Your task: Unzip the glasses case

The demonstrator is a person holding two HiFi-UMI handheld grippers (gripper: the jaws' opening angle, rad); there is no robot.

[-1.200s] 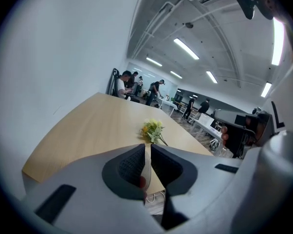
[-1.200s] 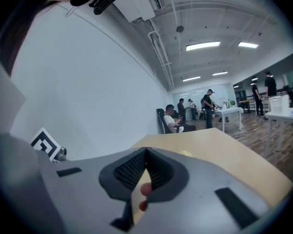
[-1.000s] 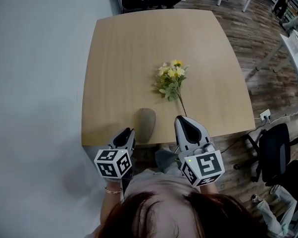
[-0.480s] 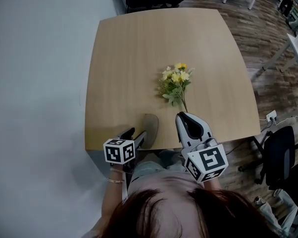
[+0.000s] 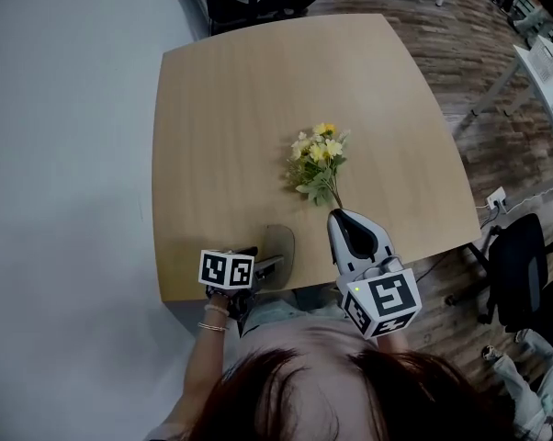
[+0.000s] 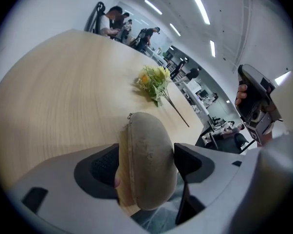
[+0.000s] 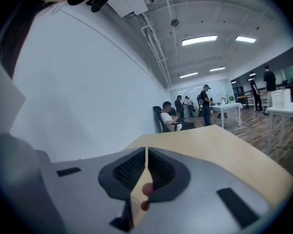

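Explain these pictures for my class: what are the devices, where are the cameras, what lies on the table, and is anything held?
There is no robot: a person holds a two-jawed claw in each hand. One picture comes from a camera on the person's head, looking down; the others come from cameras riding on each claw. On the wooden table lie yellow flowers and a beige glasses case. The left claw has just been opening its jaws; the case sits between them, not yet gripped. The right claw is shut and empty.

Open-plan office: swivel chair (image 5: pixel 520 274), white desk (image 7: pixel 227 108), ceiling strip lights (image 7: pixel 200 40), wood floor (image 5: pixel 469 62).
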